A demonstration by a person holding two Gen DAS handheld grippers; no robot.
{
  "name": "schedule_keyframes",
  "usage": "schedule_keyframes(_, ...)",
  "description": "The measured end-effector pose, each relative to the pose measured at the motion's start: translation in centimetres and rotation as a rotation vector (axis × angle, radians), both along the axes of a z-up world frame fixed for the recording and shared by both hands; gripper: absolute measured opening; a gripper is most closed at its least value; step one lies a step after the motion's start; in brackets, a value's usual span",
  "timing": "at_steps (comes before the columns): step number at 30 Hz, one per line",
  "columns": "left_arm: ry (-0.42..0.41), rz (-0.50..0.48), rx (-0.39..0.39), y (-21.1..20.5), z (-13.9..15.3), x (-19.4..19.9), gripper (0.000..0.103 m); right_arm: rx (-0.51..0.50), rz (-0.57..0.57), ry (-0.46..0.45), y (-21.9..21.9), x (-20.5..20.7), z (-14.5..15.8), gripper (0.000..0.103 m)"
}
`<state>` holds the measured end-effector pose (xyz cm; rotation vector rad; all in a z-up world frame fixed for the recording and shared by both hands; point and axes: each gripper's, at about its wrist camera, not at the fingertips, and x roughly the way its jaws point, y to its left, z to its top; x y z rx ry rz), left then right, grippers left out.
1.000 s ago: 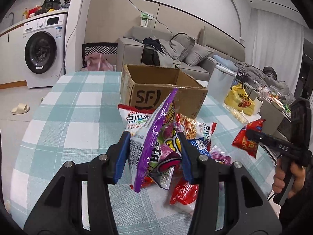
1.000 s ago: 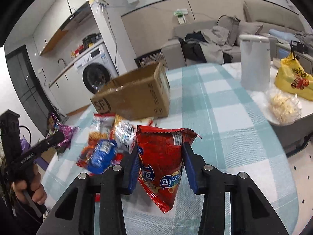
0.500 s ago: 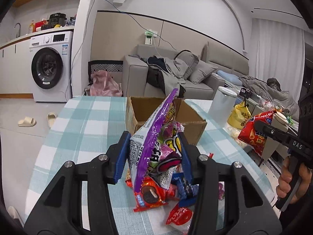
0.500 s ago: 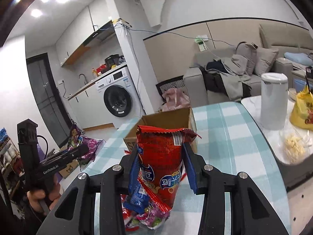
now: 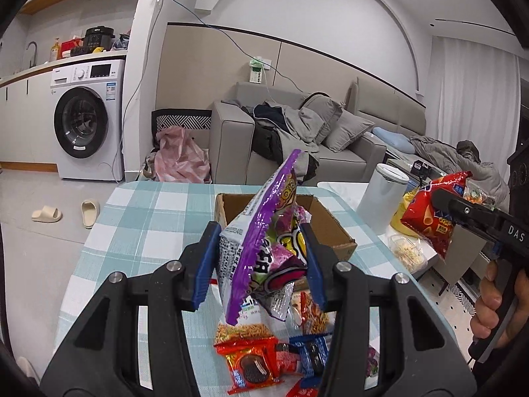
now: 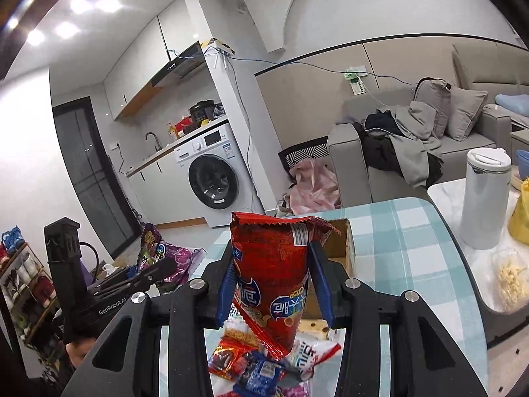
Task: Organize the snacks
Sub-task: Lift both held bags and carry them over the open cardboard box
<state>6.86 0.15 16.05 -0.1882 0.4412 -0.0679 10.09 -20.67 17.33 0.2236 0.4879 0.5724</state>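
Note:
My left gripper [image 5: 261, 261] is shut on a purple snack bag [image 5: 264, 248] and holds it in the air in front of the open cardboard box [image 5: 327, 225]. My right gripper [image 6: 272, 284] is shut on a red snack bag [image 6: 271, 274], also raised, with the box [image 6: 347, 241] behind it. Each gripper shows in the other's view: the right one with its red bag [image 5: 433, 211], the left one with its purple bag [image 6: 162, 254]. Several small snack packs [image 5: 264, 360] lie on the checked table below, also seen in the right wrist view [image 6: 251, 364].
The table [image 5: 145, 218] has a teal and white checked cloth. A white canister [image 5: 380, 198] stands on a side table at the right with a yellow bag [image 6: 520, 218] and a bag of pale snacks [image 6: 509, 281]. A sofa and washing machine stand behind.
Both grippers have risen well above the table with their bags. The snack pile has dropped lower in both views and the box now sits behind the held bags.

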Motion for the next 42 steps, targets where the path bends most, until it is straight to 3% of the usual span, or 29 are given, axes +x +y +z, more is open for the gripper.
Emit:
schedule_keyframes(8,0.043,-0.003,-0.008,1.0,-1.4,5.1,0.045,-0.001,-0.011,0.028,2.0,4.5,-0.5,0.042)
schedule_keyframes(24,0.118,-0.021,0.058,-0.8,-5.9,14.5,0.045,-0.005,-0.034,0.129,3.5,12.2,-6.1,0.042)
schedule_keyframes(42,0.160,-0.043,0.078,-2.4,-9.5,18.4,0.045,0.051,-0.041,0.201,3.3,15.4,-10.0,0.042)
